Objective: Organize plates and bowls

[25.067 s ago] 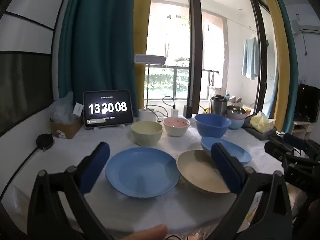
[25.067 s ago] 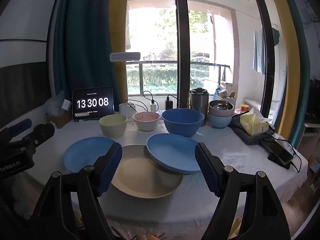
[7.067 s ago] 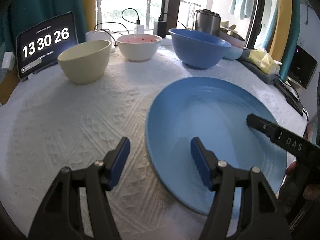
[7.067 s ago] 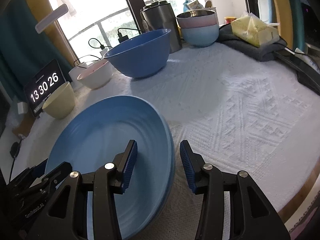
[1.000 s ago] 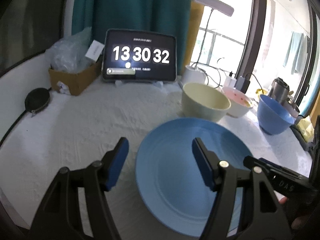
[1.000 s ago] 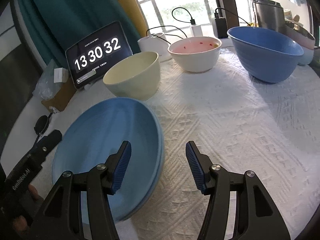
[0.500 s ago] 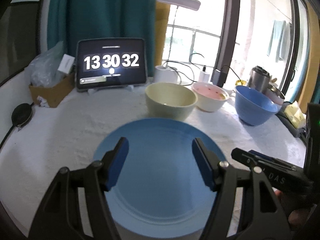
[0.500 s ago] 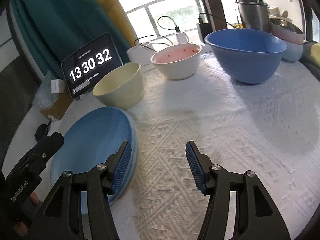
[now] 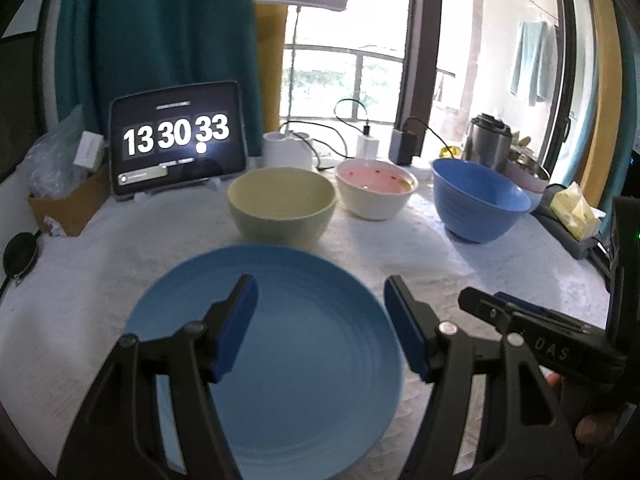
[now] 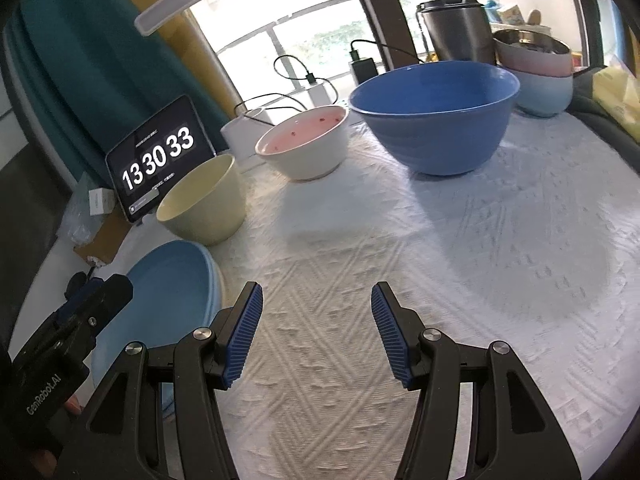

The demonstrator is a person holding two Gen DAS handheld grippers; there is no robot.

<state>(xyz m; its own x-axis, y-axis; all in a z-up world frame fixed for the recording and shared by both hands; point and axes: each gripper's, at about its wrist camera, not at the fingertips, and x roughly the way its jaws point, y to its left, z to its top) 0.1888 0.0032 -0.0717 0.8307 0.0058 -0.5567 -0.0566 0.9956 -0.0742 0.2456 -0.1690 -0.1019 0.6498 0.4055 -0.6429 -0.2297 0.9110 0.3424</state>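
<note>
A blue plate point(image 9: 304, 360) tops a stack of plates at the near left of the table; a paler rim shows beneath it in the right wrist view point(image 10: 216, 280). My left gripper point(image 9: 320, 292) hovers open over this plate, with nothing between its fingers. My right gripper point(image 10: 316, 300) is open over bare tablecloth, just right of the stack. Behind the plates stand a cream bowl point(image 9: 282, 208), a white bowl with a pink inside point(image 9: 376, 194) and a large blue bowl point(image 9: 478, 204), in a row.
A tablet showing a clock point(image 9: 176, 144) stands at the back left beside a cardboard box point(image 9: 68, 204). A steel jug point(image 10: 456, 24), stacked small bowls point(image 10: 536, 72) and a yellow tissue pack point(image 9: 572, 212) crowd the back right. Chargers and cables lie behind the bowls.
The left gripper has swung so the blue plate now sits centred under its jaws. The right gripper has moved right, off the plate stack and over the cloth. Both stay open.
</note>
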